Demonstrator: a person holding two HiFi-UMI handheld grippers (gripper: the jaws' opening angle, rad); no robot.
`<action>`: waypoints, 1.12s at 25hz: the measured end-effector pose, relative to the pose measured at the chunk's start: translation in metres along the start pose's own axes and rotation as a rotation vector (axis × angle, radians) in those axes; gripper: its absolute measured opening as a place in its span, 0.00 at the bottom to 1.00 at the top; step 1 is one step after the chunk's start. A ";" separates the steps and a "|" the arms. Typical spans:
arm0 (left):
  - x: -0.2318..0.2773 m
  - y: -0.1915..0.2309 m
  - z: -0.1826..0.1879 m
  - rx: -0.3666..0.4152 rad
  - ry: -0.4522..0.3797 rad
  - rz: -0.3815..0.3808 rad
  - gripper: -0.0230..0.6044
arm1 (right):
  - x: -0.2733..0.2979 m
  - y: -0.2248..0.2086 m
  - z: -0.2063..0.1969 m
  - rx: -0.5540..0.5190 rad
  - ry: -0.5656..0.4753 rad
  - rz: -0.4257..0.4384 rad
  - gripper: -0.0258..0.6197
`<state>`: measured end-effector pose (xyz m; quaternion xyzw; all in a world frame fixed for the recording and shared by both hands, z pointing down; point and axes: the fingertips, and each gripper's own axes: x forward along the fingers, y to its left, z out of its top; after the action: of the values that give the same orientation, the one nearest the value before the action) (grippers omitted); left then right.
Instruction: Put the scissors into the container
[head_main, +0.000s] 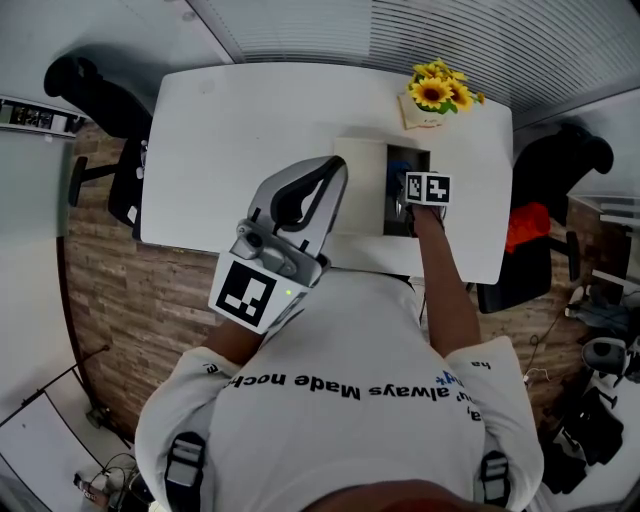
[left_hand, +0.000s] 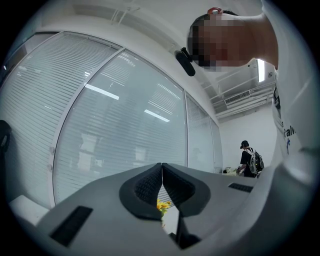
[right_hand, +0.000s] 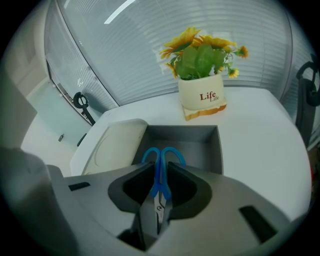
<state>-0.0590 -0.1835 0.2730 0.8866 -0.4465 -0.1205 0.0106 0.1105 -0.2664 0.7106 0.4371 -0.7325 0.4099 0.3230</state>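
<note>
Pinching the scissors (right_hand: 159, 180) between its dark, ribbed pads, the right gripper (right_hand: 160, 172) hangs over the container (right_hand: 205, 150). The jaws press on the slim blue plastic neck just behind the two rounded handle loops. The loops point to 12 o'clock, out over the open cavity, and the bare steel blades run back toward 6 o'clock. The blades look shut, though the jaws cover most of them. The scissors are not yet inside; they are held above the near rim.

The container is a matte grey rectangular box with straight walls and a flat floor. At its 9 o'clock lies a smooth cream panel (right_hand: 117, 145) with rounded corners, probably its lid. At 12 o'clock a cream ceramic pot of sunflowers (right_hand: 202, 95) stands on the glossy white table (right_hand: 260, 125).

The left gripper (left_hand: 162, 172) is raised off the table, its textured pads pressed together with nothing between them, aimed at a glass wall with slatted blinds (left_hand: 125, 125).
</note>
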 end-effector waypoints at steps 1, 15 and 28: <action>0.001 0.001 0.000 -0.001 -0.005 0.001 0.07 | 0.002 0.000 -0.001 0.005 0.005 0.001 0.18; 0.002 0.009 0.001 -0.009 -0.007 0.018 0.07 | 0.020 -0.006 -0.009 0.045 0.057 -0.004 0.18; -0.006 0.014 0.001 0.001 0.005 0.037 0.07 | 0.030 -0.008 -0.014 0.055 0.078 -0.017 0.19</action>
<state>-0.0732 -0.1871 0.2753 0.8786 -0.4626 -0.1179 0.0133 0.1071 -0.2673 0.7447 0.4359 -0.7041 0.4439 0.3425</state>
